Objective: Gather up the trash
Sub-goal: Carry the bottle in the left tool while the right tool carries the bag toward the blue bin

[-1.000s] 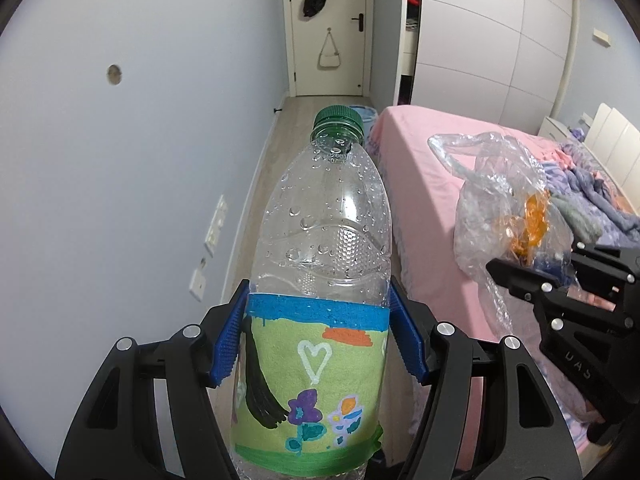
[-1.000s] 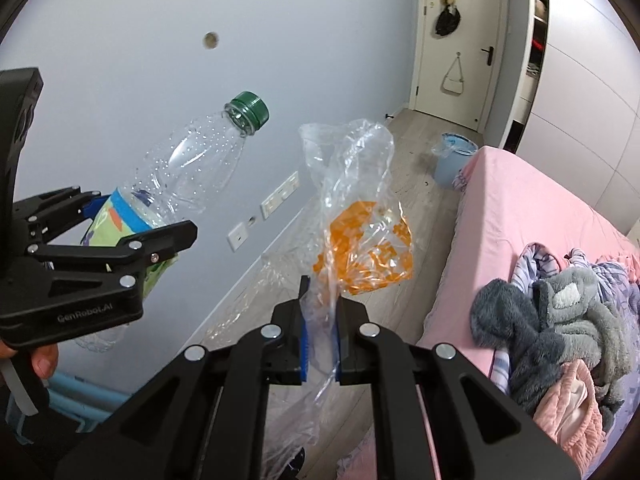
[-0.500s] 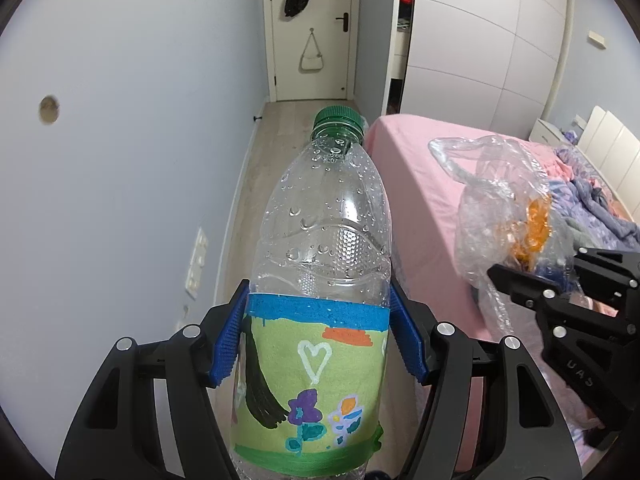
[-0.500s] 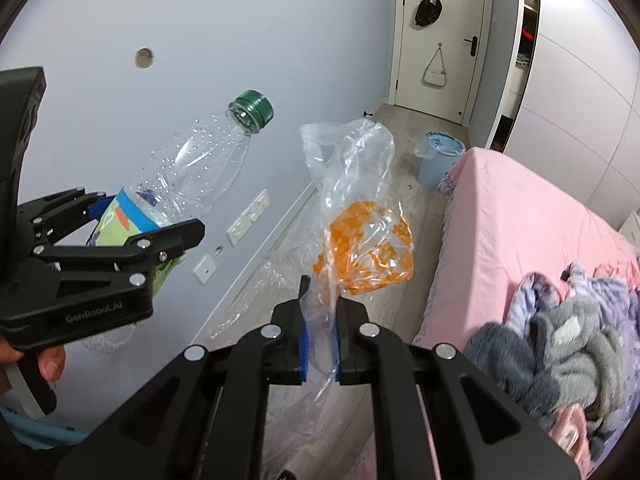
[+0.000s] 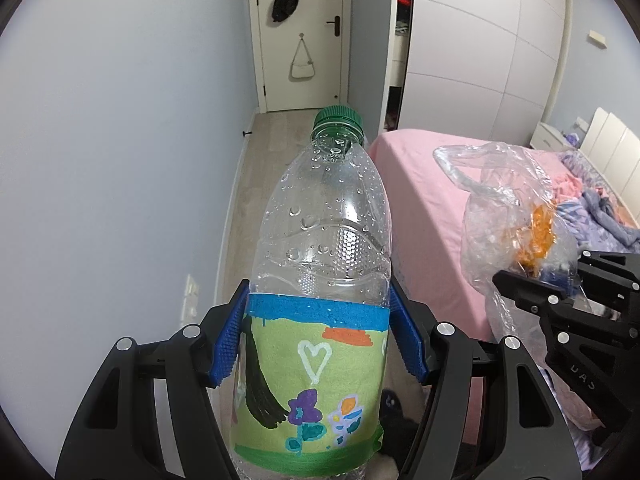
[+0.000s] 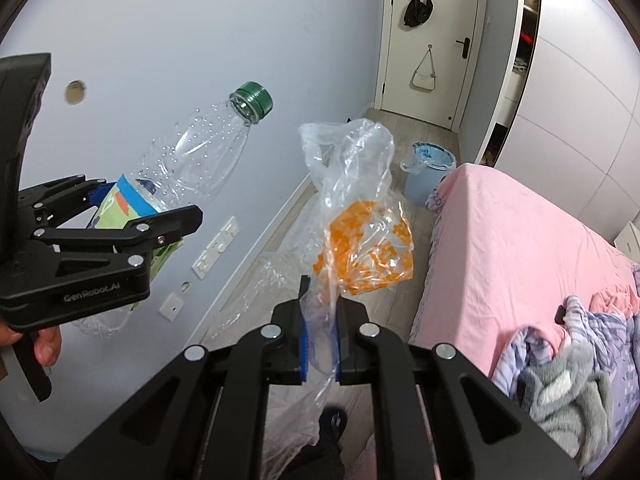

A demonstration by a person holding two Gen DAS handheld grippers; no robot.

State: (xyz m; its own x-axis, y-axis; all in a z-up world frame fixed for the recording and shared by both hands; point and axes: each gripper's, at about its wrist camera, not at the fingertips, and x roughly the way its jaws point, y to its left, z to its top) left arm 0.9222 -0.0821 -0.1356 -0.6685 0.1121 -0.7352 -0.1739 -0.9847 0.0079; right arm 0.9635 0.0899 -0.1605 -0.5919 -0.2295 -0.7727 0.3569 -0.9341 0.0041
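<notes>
My left gripper (image 5: 318, 340) is shut on a clear plastic bottle (image 5: 326, 248) with a green cap and a hand-drawn green and blue label. The bottle also shows in the right wrist view (image 6: 192, 168), tilted up to the right, held by the left gripper (image 6: 120, 216). My right gripper (image 6: 320, 332) is shut on a crumpled clear plastic bag (image 6: 360, 208) with orange print, which hangs up in front of it. The bag (image 5: 516, 220) and the right gripper (image 5: 560, 284) show at the right of the left wrist view.
A blue bin (image 6: 428, 172) lined with a bag stands on the wooden floor by the foot of the pink bed (image 6: 512, 240). Clothes (image 6: 572, 368) lie on the bed. A blue wall (image 5: 120, 160) is on the left, a white door (image 5: 300, 36) at the corridor's end.
Both grippers have moved forward along the corridor and turned a little left; the door and bin look nearer. Both grips are unchanged.
</notes>
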